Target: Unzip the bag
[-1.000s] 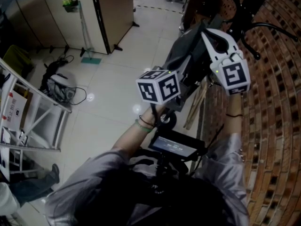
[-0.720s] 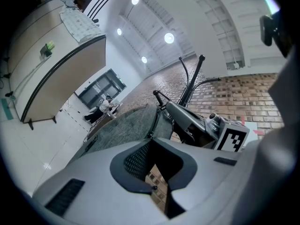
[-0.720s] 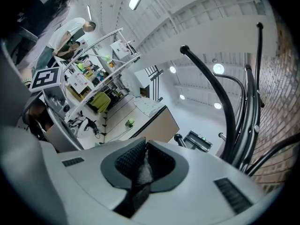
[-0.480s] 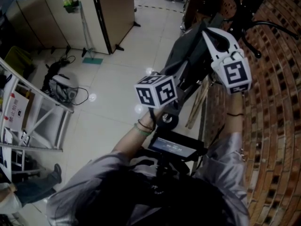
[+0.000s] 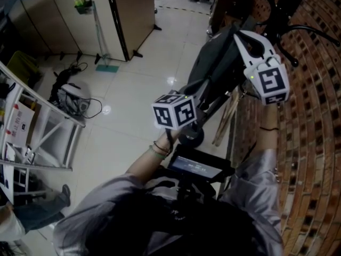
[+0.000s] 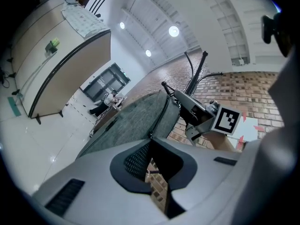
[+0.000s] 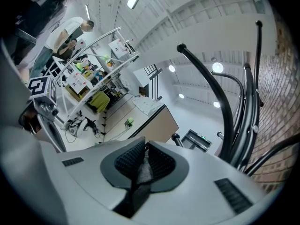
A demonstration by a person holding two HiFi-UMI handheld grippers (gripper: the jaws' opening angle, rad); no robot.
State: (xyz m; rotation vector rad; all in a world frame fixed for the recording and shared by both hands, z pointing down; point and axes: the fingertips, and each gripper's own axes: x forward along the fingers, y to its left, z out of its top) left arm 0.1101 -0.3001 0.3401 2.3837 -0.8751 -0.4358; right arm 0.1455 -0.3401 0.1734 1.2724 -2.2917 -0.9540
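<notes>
A dark grey bag [image 5: 213, 63] hangs by the brick wall, under a black stand [image 5: 287, 4]. My left gripper [image 5: 184, 106] is at the bag's lower end, shut. The bag [image 6: 136, 121] fills the left gripper view, and its zipper line [image 6: 161, 118] runs down to my left jaw tips [image 6: 151, 142], where a small dark pull tab shows between the pads. My right gripper [image 5: 238, 35] reaches the bag's top. In the right gripper view grey fabric [image 7: 145, 168] sits pinched between the pads of the right gripper [image 7: 143, 149]; its jaws are opening slightly.
A brick wall [image 5: 309, 143] runs along the right. The stand's black tubes [image 7: 220, 107] rise close beside the right jaws. A wooden cabinet [image 5: 128, 15], a white rack [image 5: 42, 127] and cables [image 5: 69, 97] stand on the tiled floor at left.
My left gripper has moved down and a little left along the bag. The right gripper has shifted slightly right, still at the bag's top.
</notes>
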